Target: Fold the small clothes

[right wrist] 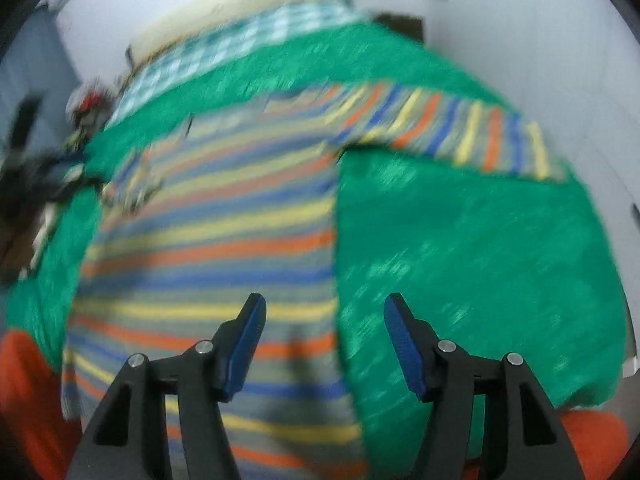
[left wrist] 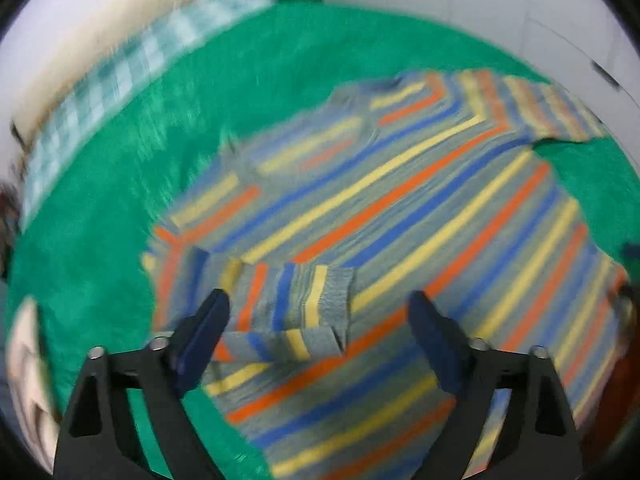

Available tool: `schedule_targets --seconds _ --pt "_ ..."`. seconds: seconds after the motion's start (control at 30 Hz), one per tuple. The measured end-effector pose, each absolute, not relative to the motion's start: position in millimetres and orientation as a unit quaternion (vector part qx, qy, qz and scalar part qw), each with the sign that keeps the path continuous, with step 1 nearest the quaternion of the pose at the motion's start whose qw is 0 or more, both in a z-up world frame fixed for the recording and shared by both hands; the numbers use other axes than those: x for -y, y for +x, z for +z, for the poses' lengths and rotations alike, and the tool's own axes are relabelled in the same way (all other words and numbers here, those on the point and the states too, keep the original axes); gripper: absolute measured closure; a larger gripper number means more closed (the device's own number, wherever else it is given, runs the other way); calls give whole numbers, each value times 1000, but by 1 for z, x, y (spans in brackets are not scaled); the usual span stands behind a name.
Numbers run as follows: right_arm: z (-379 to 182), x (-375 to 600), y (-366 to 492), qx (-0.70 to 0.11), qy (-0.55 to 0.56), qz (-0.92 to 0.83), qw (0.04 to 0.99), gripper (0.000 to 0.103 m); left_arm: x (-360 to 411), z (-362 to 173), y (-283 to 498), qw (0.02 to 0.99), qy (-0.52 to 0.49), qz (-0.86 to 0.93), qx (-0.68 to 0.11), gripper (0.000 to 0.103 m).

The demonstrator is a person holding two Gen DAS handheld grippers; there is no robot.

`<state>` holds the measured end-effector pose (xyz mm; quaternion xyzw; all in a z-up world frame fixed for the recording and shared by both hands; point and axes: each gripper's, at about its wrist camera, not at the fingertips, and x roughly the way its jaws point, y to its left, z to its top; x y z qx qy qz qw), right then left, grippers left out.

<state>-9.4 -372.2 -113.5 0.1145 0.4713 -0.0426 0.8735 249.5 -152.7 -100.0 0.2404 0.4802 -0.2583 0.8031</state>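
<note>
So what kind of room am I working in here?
Most likely a bedroom: the striped sweater lies on a green blanket spread like bedding, with a checked sheet and a cream pillow or mattress edge against a white wall.

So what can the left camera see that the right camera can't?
Only the left view shows one sleeve folded in across the striped sweater, lying between the open left gripper fingers. Only the right view shows the open right gripper over the sweater's side edge, and something red past the blanket's far corner, too blurred to name. Both show the sweater flat on the green blanket, its other sleeve spread out, and a checked cloth.
</note>
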Motion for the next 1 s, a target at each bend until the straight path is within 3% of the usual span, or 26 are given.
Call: schedule_targets --seconds 0.03,0.1,0.27,0.37,0.53,0.67,0.77,0.83,0.87,1.0 --pt "-116 369 -16 -474 106 -40 873 42 148 -111 258 788 220 -267 -509 17" --pt "-119 370 -16 -476 99 -41 873 42 133 -137 265 740 187 -291 -576 33" --pt "-126 384 -16 -479 116 -53 868 42 85 -130 223 683 217 -352 -602 36" --pt "-122 394 -19 -477 136 -57 866 42 65 -115 205 693 258 -328 -588 36" --pt "-123 399 -16 -476 151 -60 864 42 80 -79 218 778 196 -290 -523 31" --pt "-122 395 -19 -478 146 -63 864 42 124 -113 222 765 252 -299 -511 32" --pt "-122 394 -21 -478 144 -67 864 42 126 -149 236 742 259 -276 -554 42" --pt "-122 394 -21 -478 145 -70 864 42 118 -149 238 752 224 -270 -558 59" --pt "-122 395 -21 -478 146 -70 864 42 113 -146 239 755 216 -261 -562 95" --pt "-122 398 -20 -475 153 -73 864 42 53 -102 249 812 87 -209 -538 96"
